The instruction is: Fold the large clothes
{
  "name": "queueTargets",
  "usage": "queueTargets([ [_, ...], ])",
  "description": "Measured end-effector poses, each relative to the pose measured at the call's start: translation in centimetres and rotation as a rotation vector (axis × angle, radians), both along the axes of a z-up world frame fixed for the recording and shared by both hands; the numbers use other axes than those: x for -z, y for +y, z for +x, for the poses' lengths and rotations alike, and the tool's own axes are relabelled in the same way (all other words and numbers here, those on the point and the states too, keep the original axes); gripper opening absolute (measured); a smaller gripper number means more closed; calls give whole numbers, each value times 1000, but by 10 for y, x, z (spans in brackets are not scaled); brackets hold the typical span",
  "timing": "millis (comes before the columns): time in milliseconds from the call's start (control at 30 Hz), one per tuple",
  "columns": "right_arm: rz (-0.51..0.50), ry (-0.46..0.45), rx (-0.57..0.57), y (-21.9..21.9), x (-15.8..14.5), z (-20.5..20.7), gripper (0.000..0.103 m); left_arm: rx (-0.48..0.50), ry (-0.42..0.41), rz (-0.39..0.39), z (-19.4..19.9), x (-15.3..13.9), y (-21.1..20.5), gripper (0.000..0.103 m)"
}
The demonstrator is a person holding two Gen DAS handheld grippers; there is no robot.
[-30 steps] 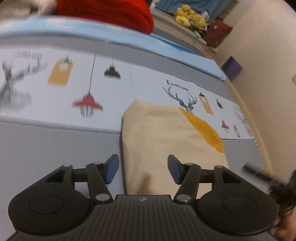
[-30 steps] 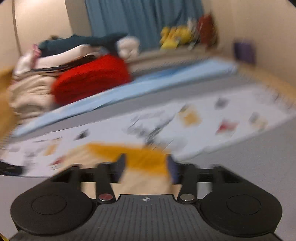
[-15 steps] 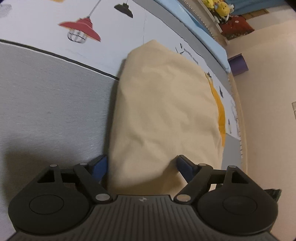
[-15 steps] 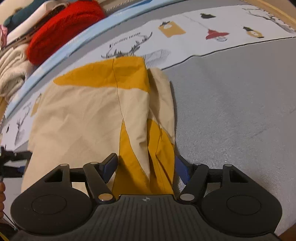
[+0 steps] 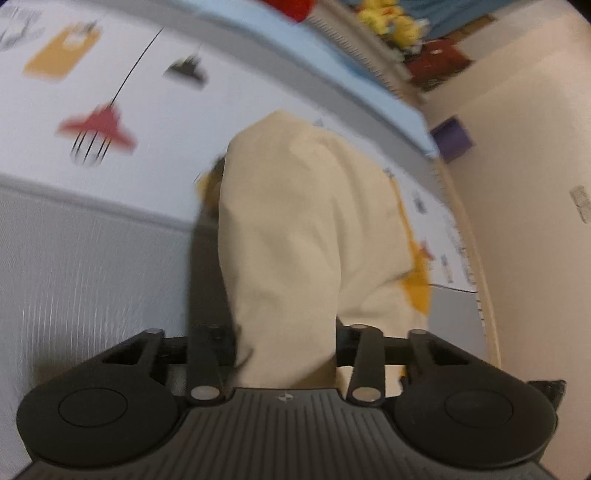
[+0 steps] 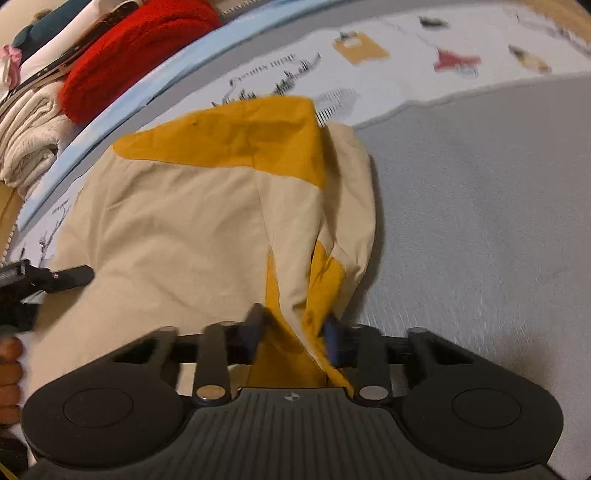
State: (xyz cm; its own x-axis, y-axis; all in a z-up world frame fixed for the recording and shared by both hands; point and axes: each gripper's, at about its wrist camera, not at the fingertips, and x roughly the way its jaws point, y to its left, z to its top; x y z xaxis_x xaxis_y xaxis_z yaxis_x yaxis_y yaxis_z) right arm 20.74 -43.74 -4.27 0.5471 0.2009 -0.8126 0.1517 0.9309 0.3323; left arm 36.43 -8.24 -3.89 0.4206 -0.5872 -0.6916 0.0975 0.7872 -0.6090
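A cream and mustard-yellow garment lies folded on a grey and white printed bed cover. My left gripper is shut on its near cream edge, which is lifted off the cover; the fingertips are hidden by cloth. In the right wrist view the same garment fills the middle. My right gripper is shut on its near corner, where cream and yellow layers bunch. The left gripper shows at the garment's far left edge.
A red knit item and a stack of folded clothes lie at the back of the bed. Yellow soft toys and a purple box stand by the cream wall. Grey cover stretches to the right.
Both grippers have closed on the garment's near edge. The left one has raised its side, so the cloth arches up off the cover.
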Motion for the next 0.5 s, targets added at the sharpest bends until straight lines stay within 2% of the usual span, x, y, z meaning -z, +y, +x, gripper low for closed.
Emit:
queueTargets([
  [67,-11,-47,-6,5,-7,3,11,11,-64,17,-2,-17,0,42],
  [133,-23,-95,-14,12,-14,9,9,11,-130,34,-1,-33,4,41],
  [233,-21,-156,-13,27,-22,23,8,-20,-179,25,7,-50,25,41],
  [300,-18,-201,-21,42,-28,33,7,-42,-205,45,20,-59,41,41],
  [433,0,-281,-50,74,-39,61,7,-109,-202,88,33,-60,80,43],
  [500,11,-307,-71,88,-44,74,6,-157,-175,86,38,-56,103,51],
])
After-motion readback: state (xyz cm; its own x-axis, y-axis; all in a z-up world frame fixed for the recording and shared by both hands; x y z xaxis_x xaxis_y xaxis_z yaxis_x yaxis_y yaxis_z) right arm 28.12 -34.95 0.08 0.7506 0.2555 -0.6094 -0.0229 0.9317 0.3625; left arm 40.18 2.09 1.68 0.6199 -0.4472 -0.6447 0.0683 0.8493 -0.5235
